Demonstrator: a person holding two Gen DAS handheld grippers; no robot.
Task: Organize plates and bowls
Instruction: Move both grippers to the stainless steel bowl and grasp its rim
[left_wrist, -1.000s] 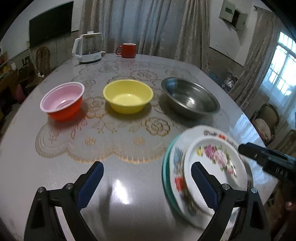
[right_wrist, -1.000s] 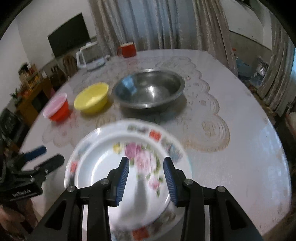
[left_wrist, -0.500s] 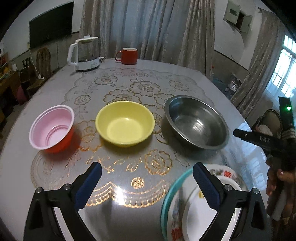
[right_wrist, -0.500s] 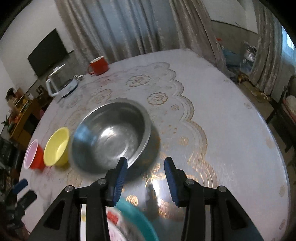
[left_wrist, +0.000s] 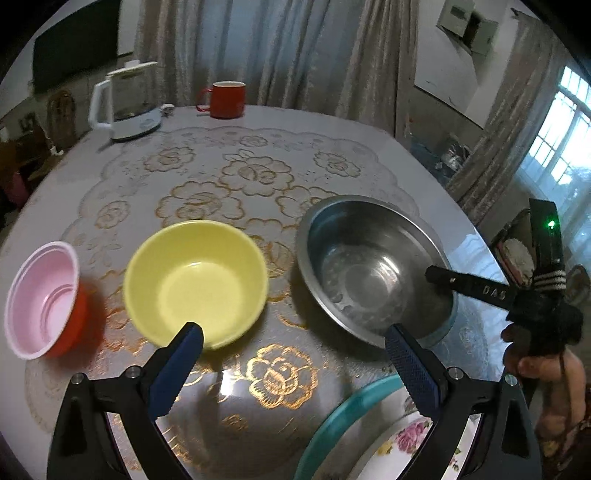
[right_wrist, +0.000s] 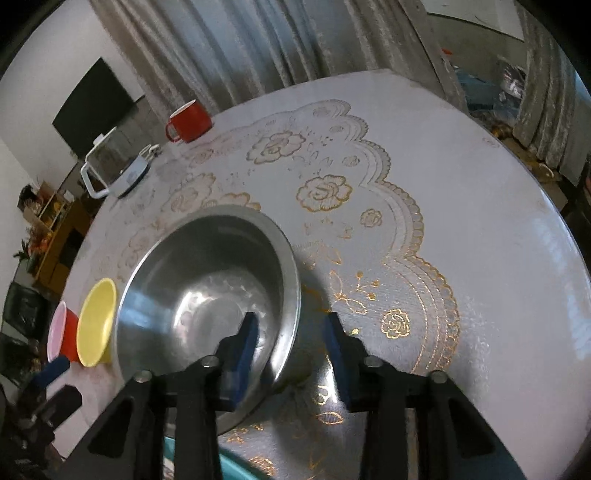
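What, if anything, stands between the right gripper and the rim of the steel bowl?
Nothing visible does. The right gripper already straddles the near rim of the steel bowl, one pad inside and one outside. Its jaws have just been closing, but gaps still show beside the rim.

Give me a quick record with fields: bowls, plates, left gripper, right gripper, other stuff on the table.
bowls: pink bowl, yellow bowl, steel bowl in a row on the table
plates: floral plate stacked on teal plate
left gripper: open, empty, near the yellow bowl
right gripper: jaws just closing, straddling the steel bowl's rim, not yet pressing
other: red mug, kettle
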